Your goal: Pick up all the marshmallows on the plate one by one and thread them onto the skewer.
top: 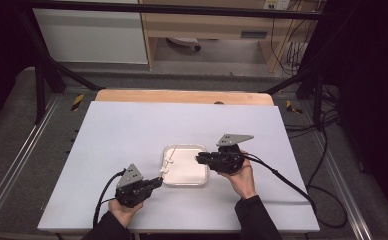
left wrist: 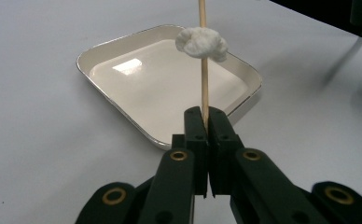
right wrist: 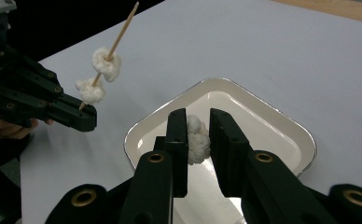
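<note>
While left gripper (left wrist: 206, 122) clamps skewer (left wrist: 203, 70), upright

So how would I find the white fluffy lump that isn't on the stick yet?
Start at the shallow white square tray on the pale table. Above it, the right gripper pinches a white puffy lump. The other white lumps are threaded on the thin wooden skewer in the left gripper.

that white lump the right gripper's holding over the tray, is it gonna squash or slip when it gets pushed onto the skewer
The white lump looks soft and puffy, so it will likely squash rather than crack. Its bumpy surface between the right gripper's pads suggests little slipping. The thin skewer already pierces two similar pieces, so it probably goes through easily.
</note>
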The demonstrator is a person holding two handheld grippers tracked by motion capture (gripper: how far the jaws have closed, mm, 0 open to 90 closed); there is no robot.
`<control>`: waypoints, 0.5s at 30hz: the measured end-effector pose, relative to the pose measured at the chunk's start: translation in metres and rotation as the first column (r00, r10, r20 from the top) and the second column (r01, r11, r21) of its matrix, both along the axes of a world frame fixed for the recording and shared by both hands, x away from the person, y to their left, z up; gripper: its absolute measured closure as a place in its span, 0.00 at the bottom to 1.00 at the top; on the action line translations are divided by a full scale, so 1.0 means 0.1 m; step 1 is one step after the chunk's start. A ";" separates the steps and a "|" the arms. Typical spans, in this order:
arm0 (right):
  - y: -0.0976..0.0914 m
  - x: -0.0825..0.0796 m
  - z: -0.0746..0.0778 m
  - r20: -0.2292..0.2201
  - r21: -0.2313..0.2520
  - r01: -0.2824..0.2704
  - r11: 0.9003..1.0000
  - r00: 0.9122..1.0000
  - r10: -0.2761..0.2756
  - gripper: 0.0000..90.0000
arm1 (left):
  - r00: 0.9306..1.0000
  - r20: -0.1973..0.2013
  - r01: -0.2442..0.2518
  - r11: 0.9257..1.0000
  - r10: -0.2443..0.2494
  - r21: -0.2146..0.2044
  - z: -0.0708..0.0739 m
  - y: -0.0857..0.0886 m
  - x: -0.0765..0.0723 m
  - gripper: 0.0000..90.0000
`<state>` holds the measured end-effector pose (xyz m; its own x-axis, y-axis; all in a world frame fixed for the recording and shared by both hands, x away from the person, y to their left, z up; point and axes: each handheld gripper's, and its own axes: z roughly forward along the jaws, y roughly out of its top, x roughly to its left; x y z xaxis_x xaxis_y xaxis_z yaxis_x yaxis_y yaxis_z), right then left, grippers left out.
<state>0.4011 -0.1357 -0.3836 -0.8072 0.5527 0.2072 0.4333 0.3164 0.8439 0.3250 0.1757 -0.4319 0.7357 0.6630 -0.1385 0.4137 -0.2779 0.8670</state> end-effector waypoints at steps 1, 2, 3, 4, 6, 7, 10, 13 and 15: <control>0.00 0.00 0.02 0.005 0.005 -0.003 1.000 1.000 0.003 0.87 | 1.000 0.000 0.001 1.000 -0.001 0.000 0.00 0.00 0.00 0.98; 0.00 0.01 0.04 0.004 0.012 -0.001 1.000 1.000 0.001 0.87 | 1.000 0.000 0.003 1.000 -0.003 0.000 0.00 0.00 0.00 0.98; 0.00 0.01 0.06 0.007 0.021 0.000 1.000 1.000 -0.001 0.87 | 1.000 0.001 0.003 1.000 -0.003 0.001 0.00 0.00 0.00 0.98; 0.00 0.01 0.08 0.008 0.026 0.000 1.000 1.000 -0.001 0.87 | 1.000 0.001 0.003 1.000 -0.003 0.001 0.00 0.00 0.00 0.98; 0.00 0.02 0.13 0.010 0.042 0.002 0.999 1.000 -0.002 0.87 | 1.000 0.001 0.005 1.000 -0.005 0.001 0.00 -0.01 0.00 0.98; 0.01 0.03 0.14 0.011 0.054 0.000 0.999 1.000 0.000 0.87 | 1.000 0.002 0.006 1.000 -0.006 0.002 0.00 -0.01 -0.01 0.98; 0.02 0.05 0.21 0.010 0.080 0.002 0.997 1.000 -0.003 0.87 | 1.000 0.003 0.010 1.000 -0.010 0.005 0.00 -0.02 -0.01 0.98; 0.05 0.06 0.26 0.006 0.101 0.004 0.995 1.000 -0.004 0.87 | 1.000 0.005 0.010 1.000 -0.010 0.004 0.00 -0.02 -0.01 0.98; 0.07 0.08 0.30 0.003 0.126 0.004 0.992 1.000 -0.004 0.87 | 1.000 0.004 0.010 1.000 -0.010 0.003 0.00 -0.01 -0.01 0.98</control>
<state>0.4091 -0.1284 -0.3538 -0.8056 0.5257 0.2730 0.4319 0.2059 0.8781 0.3243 0.1744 -0.4319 0.7431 0.6558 -0.1331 0.4069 -0.2849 0.8679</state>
